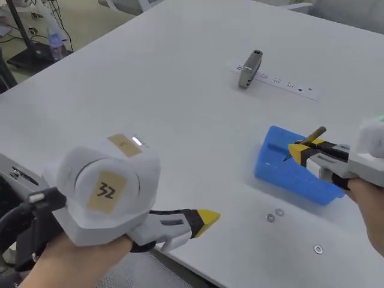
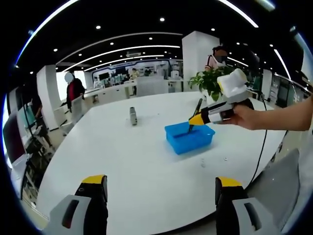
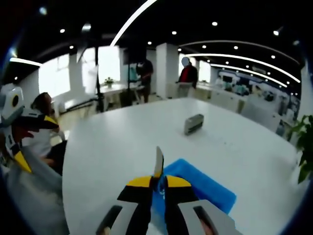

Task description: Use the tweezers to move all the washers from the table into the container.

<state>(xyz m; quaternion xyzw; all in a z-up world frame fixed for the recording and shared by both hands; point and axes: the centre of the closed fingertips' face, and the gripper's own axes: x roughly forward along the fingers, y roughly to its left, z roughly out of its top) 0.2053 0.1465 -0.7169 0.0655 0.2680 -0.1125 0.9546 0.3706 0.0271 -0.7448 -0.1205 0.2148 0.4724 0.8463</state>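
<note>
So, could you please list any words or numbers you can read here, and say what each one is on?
"32": on the tan sticker on the left gripper, on its body.
The smaller sticker above it: too blurred to read.
Marks on the power strip: too small to read.

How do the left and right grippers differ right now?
The left gripper is open and empty; the right gripper is shut on the slim dark tweezers. The left gripper sits at the white table's near edge; the right gripper is over the blue plastic container. Both have yellow-tipped black jaws.
</note>
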